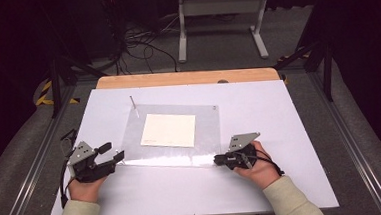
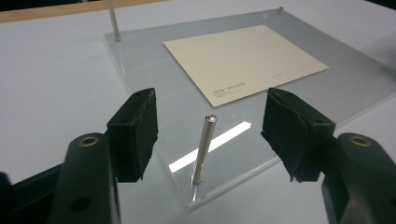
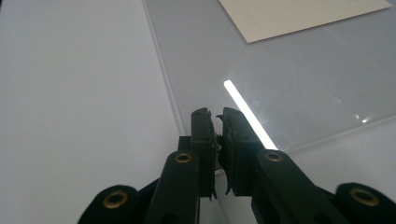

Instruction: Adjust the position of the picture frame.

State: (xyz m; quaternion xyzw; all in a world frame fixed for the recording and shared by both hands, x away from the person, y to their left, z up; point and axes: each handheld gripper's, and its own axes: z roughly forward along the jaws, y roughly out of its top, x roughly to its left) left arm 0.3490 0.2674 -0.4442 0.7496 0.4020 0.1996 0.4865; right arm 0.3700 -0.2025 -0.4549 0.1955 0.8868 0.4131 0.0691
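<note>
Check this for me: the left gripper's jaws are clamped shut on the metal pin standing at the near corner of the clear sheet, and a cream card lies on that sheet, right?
Not quite. The left gripper is open: the metal pin stands between its jaws, untouched by either pad, as the left gripper view shows. The rest holds: the pin is at the near corner of the clear sheet, and the cream card lies on it.

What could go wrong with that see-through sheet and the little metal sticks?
1. The metal pin stands free between the open left gripper pads; a sideways nudge might tip it out of the clear sheet.
2. The right gripper is pinched shut at the sheet's near corner; pulling could slide the sheet and shift the cream card.
3. The far pin leans already and may fall.
</note>
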